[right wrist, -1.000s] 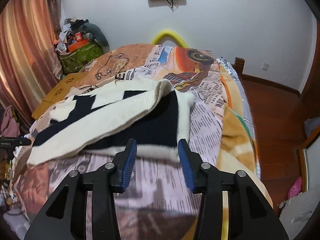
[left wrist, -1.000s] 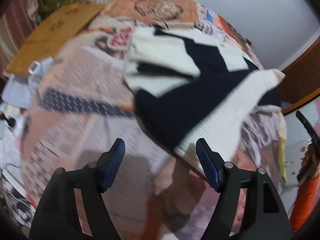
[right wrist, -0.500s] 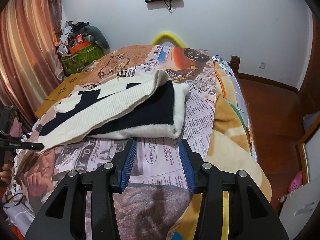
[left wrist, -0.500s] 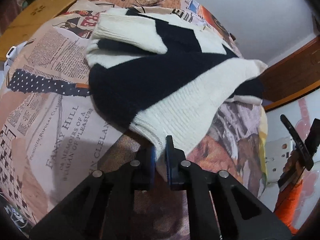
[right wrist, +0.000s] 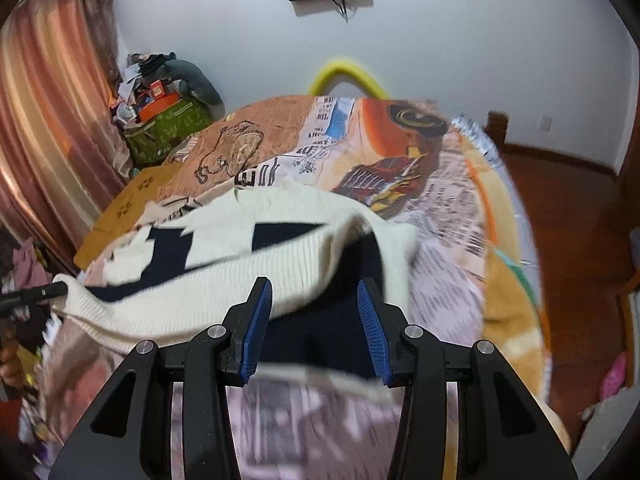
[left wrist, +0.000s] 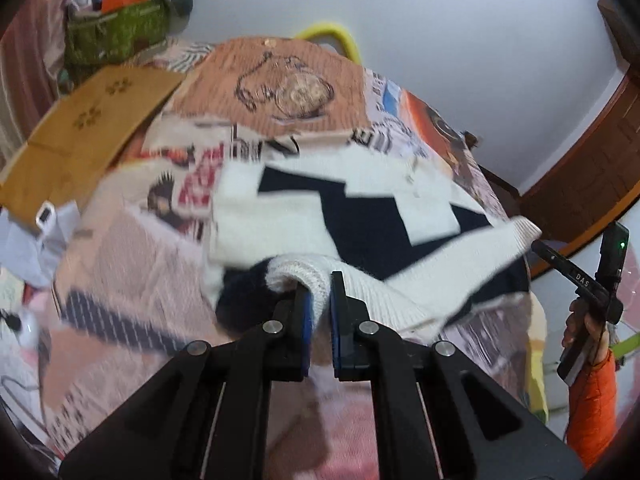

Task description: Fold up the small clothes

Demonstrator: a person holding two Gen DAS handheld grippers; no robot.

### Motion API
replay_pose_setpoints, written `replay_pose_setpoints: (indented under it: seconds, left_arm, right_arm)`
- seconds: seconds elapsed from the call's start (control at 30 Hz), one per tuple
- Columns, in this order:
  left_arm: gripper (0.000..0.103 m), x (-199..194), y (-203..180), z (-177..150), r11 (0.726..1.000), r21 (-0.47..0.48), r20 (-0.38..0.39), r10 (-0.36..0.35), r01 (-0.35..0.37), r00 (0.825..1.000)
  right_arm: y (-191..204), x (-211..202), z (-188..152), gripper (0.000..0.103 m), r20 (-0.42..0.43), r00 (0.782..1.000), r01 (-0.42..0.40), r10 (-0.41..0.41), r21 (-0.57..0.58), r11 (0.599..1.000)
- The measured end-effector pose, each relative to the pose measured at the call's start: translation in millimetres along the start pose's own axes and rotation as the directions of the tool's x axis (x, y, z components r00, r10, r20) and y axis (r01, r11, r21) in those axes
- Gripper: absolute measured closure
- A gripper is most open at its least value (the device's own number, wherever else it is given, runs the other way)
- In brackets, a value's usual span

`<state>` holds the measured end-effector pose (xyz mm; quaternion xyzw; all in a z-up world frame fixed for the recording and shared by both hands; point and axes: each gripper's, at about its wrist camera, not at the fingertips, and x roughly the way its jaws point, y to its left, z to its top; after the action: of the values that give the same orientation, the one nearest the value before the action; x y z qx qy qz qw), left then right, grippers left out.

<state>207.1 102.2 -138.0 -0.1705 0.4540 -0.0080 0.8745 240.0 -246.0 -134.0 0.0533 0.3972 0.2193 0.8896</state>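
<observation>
Between the left tool's (left wrist: 320, 300) pinched pads sits the cream hem of the knit sweater (left wrist: 360, 220), lifted off the bed (left wrist: 280, 80) to fold over; right tool (right wrist: 316, 304) waits half-open — empty — at the other edge.

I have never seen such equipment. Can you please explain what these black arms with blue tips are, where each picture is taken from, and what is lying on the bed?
There is no robot. A person holds one hand tool with two fingers in each hand, and a camera on each tool looks along them. The left gripper is shut on the cream edge of a sweater, black and cream, lying on a bed cover printed like newspapers. The right gripper is open, with the sweater at its fingers but not pinched. The person's other hand appears at the left picture's edge.
</observation>
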Motion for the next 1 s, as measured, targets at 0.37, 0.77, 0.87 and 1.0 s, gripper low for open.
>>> replay_pose_setpoints:
  seconds: [0.37,0.77,0.87,1.0]
  left_arm:
    - [0.097,59,18,94,0.998,-0.006,0.055,0.058,-0.058,0.997]
    - [0.096,166,54,133,0.99,-0.077,-0.097,0.111,-0.118,0.989]
    - [0.095,162,60,133,0.991,-0.107,-0.1,0.071,-0.082,0.992]
    - [0.091,141,58,139,0.993,-0.109,-0.073,0.041,-0.049,0.996]
  right_arm:
    - [4,45,42,0.098,0.005,1.0,-0.015,0.015,0.004,1.0]
    - [-35,88,62,0.091,-0.008,0.999,0.034,-0.033,0.146,0.989]
    - [-37,78,59,0.073,0.001,1.0,0.023,-0.023,0.16,0.987]
    - [-34,46,64,0.054,0.11,0.991,0.062,-0.075,0.12,0.991]
